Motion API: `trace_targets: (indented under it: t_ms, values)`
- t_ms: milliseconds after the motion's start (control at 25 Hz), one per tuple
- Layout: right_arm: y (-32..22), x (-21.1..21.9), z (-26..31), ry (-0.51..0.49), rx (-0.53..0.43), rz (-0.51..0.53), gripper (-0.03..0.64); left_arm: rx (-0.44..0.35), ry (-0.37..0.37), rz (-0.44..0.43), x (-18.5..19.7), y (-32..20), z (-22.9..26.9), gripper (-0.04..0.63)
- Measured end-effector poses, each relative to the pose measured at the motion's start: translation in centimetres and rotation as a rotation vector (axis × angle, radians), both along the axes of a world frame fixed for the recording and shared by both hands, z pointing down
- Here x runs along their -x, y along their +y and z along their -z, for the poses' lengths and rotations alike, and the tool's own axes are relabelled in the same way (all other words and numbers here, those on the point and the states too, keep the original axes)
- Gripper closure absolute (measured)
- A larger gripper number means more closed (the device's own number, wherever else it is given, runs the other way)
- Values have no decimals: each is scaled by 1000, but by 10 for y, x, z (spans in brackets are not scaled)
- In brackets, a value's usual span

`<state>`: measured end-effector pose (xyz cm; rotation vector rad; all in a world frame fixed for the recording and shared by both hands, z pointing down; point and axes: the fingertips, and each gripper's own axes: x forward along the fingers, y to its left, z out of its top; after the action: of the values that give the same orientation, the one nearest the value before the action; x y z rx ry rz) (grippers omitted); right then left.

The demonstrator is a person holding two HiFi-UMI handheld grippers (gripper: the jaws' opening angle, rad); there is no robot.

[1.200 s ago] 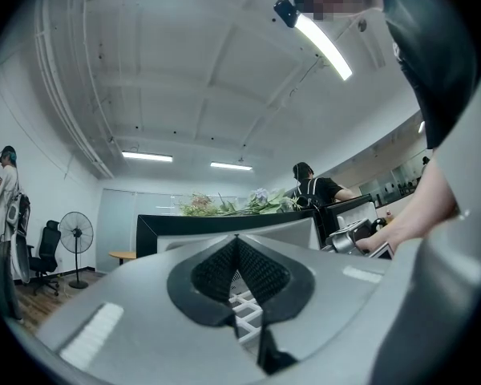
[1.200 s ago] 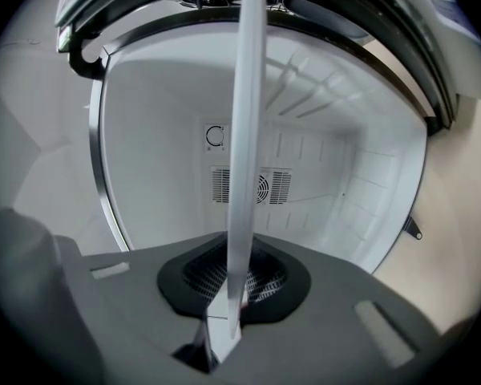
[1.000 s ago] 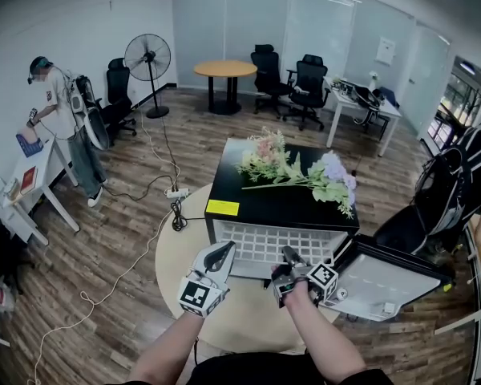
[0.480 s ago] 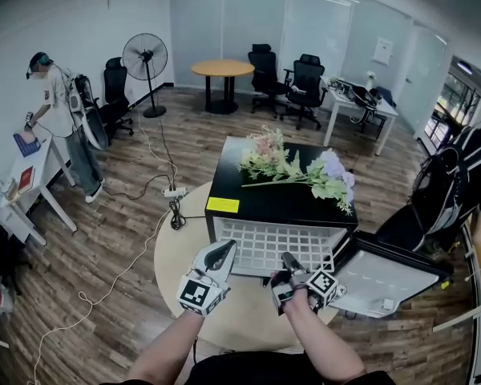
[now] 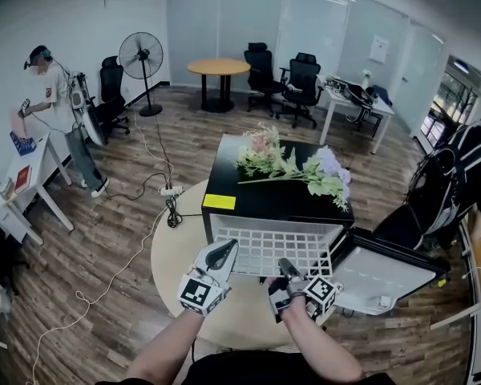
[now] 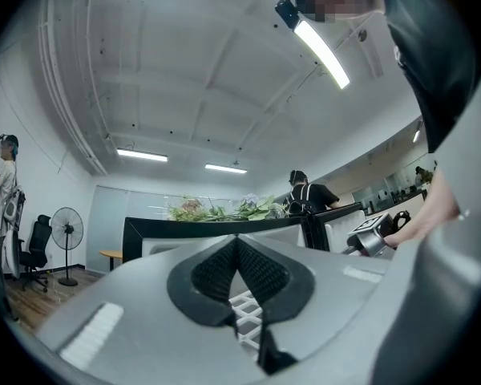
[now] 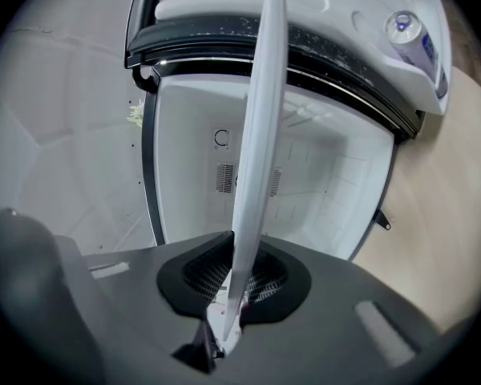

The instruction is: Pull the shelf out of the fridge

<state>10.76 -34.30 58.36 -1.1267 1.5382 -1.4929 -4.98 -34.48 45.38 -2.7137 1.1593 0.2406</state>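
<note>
In the head view, the white wire shelf (image 5: 276, 245) is being clamped at its front edge by the right claw (image 5: 288, 268), which is closed on it. The shelf is sticking partway out of the black fridge (image 5: 224, 184) ahead. The left claw (image 5: 222, 251) is being held just to the left, closed and empty.

In the left gripper view, its pads are being pressed together, with the shelf grid beyond.

In the right gripper view, the shelf is being gripped edge-on, and the open door (image 7: 345, 22) is being shown beyond it.

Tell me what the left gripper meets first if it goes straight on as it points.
Probably the white shelf: its grid shows just past the tips of the left gripper, though depth is unclear.
</note>
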Motion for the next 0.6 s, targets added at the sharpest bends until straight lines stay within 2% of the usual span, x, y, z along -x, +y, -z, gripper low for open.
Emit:
trace_targets:
  t_ms: [160,320,360,520,600]
  values:
    - [5,-1,0,4,22,-6,578,-2,1,4,1,2,1,595]
    - [17,0,1,17,4,-7,578,-7,6,10,4,5,3,595]
    - [22,0,0,51,2,-5,580,-8,7,12,4,6,3,594]
    - [40,-4,1,302,-38,17,581,-3,20,3,1,9,2,595]
    - [43,-7,5,392,-66,25,583,-1,23,-8,-4,9,1,595]
